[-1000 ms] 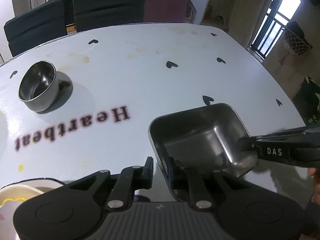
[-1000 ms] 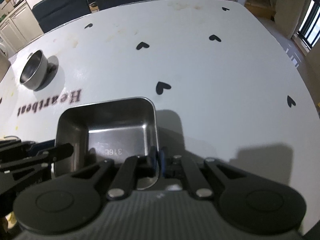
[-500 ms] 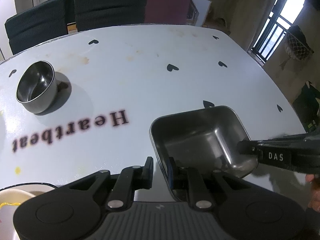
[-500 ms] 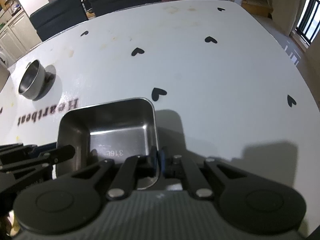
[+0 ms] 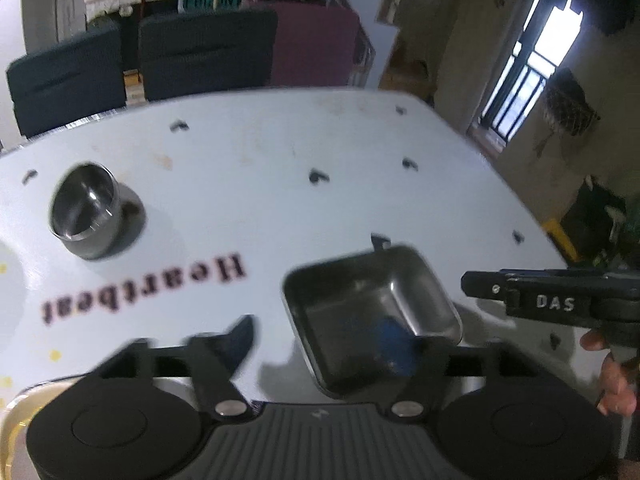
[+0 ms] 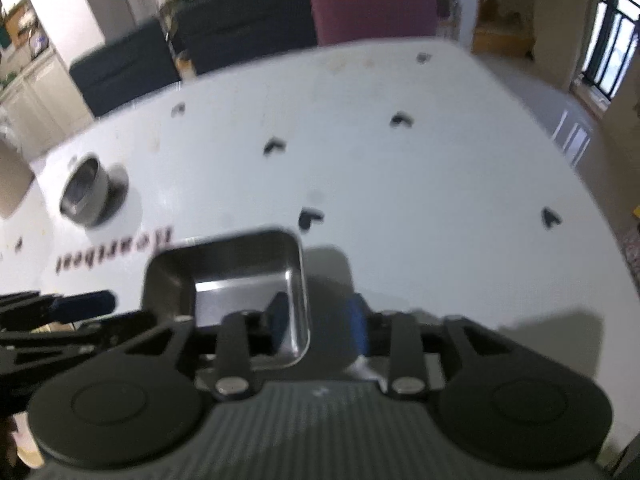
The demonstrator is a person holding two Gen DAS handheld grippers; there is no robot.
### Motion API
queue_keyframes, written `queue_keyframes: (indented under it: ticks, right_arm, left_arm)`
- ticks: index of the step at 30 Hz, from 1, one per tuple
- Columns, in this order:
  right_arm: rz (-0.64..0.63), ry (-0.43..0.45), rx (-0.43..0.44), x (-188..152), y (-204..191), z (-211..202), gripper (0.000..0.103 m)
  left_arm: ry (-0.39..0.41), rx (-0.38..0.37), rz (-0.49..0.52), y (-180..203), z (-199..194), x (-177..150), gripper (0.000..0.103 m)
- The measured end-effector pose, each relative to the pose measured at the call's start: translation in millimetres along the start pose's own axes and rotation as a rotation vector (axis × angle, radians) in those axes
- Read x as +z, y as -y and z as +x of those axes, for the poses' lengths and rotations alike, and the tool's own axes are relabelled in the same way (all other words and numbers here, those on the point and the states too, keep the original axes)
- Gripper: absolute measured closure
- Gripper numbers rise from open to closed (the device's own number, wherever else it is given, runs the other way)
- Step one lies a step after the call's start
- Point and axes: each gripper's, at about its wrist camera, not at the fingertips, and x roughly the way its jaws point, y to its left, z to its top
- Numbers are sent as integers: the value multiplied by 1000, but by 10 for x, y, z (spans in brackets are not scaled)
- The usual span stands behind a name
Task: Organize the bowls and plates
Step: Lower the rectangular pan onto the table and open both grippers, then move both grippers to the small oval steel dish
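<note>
Left tongs: jaws spread wide apart, gripping nothing; one finger stands outside the near-left wall of the square steel dish, the blue-padded finger sits inside or over the dish near its right wall, blurred
Right tongs: jaws parted, holding nothing; they straddle the dish's right wall, the dark finger inside the basin, the blue-padded finger outside it
Square steel dish: rectangular, rounded corners, shiny inside, resting on the table just in front of both tongs; in the right wrist view its near-right corner lies between the right fingers
Round steel bowl: upright on the table, well apart from the dish, off to the far left; also seen in the right wrist view
Table: white top with small black hearts and the printed word "Heartbeat" between bowl and dish
Plate: pale rim with yellow marks at the near-left edge, partly hidden behind the left tongs
Chairs: dark backs along the far side of the table
Sharpness: both views blurred
</note>
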Motion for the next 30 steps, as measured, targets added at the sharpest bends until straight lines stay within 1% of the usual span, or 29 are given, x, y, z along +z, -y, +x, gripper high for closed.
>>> queue_keyframes:
  ticks: [1,2,3,4,5,6,7,8,9,10,12,17,20,25,26,30]
  right_arm:
    - [9,34,6,0,3,-77,48]
    - [19,69,7,0,-2,-151,43]
    - [28,108,4,-2,-18,-226,33]
    - [31,145,2,-4,-40,-287,27]
    - [33,173,4,-3,-69,-337,25]
    - [39,194,12,21,-92,-382,21]
    - [49,212,24,43,-112,-411,15]
    - [57,231,36,55,-147,-429,11]
    - [59,252,44,70,-194,-442,3]
    - [57,269,48,86,-242,-446,0]
    - [53,297,64,127,-363,-429,0]
    - [27,284,113,246,-750,-291,0]
    - [-13,249,140,345,-1038,-147,0]
    - [-82,158,187,509,-1536,207,0]
    - [-86,142,195,528,-1647,257,0]
    - [-61,72,230,649,-1983,571,0]
  left_arm:
    - [26,1,-2,-36,-92,18,11]
    - [49,4,-2,-73,-167,37,6]
    - [73,10,-1,-125,-249,60,4]
    - [96,24,-3,-190,-325,86,1]
    - [118,38,-7,-260,-389,106,0]
    - [137,54,-11,-337,-449,125,0]
    - [152,68,-16,-412,-495,145,0]
    - [164,83,-26,-503,-536,171,0]
    - [173,95,-39,-590,-565,190,0]
    - [184,110,-55,-692,-595,213,0]
    - [203,138,-81,-870,-645,261,0]
    - [244,211,-113,-1320,-680,410,0]
    - [236,254,-130,-1610,-587,491,0]
    - [188,315,-153,-2053,-340,639,0]
    - [178,323,-162,-2127,-278,666,0]
    - [160,316,-182,-2317,-73,758,0]
